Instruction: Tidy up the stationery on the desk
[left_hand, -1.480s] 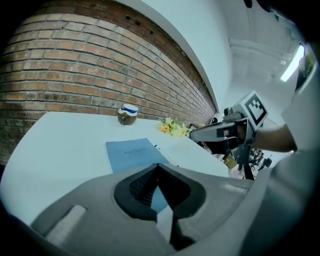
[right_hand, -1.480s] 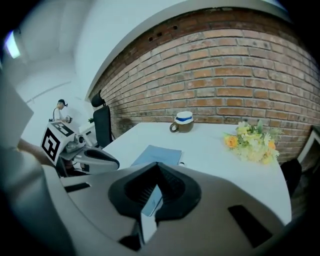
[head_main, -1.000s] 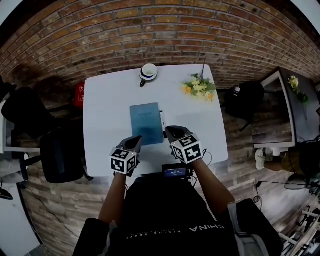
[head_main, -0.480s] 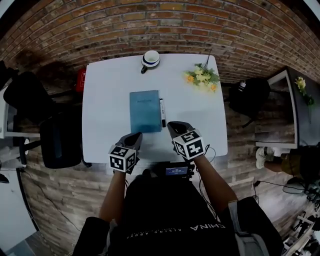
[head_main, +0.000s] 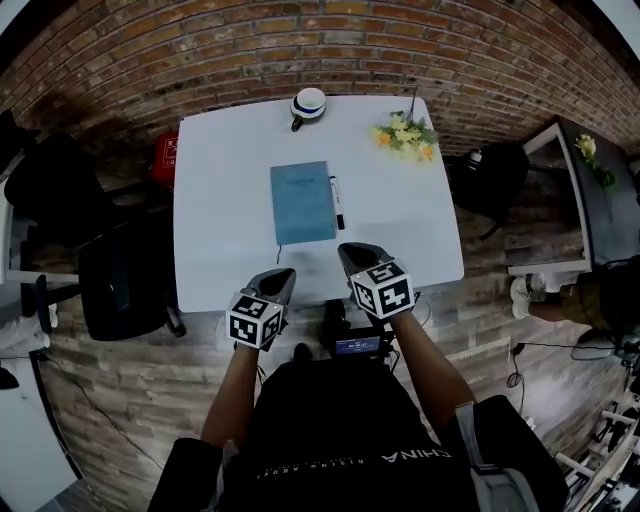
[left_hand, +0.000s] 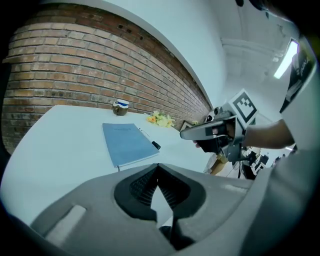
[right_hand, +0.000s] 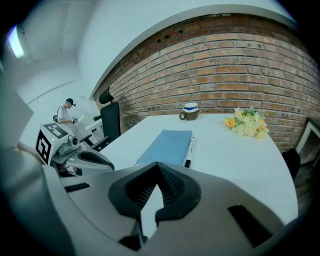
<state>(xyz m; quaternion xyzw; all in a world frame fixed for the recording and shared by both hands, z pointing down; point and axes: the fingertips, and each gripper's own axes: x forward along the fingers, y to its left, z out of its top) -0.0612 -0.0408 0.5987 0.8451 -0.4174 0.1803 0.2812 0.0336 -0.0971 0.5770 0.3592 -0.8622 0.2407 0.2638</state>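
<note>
Noted left tongs (head_main: 284, 274) and right tongs (head_main: 350, 251) closed tight, empty, at near tabletop (head_main: 220, 230) edge. Found blue notebook (head_main: 302, 203) mid-tabletop, pen (head_main: 337, 202) just beside its right edge. Spotted mug (head_main: 308, 104) at far edge, contents unseen.

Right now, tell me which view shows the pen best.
The head view: it shows the pen whole from above, lying along the right edge of the notebook. The right gripper view shows it foreshortened, dark end nearest. The left gripper view shows it small, beyond the notebook.
</note>
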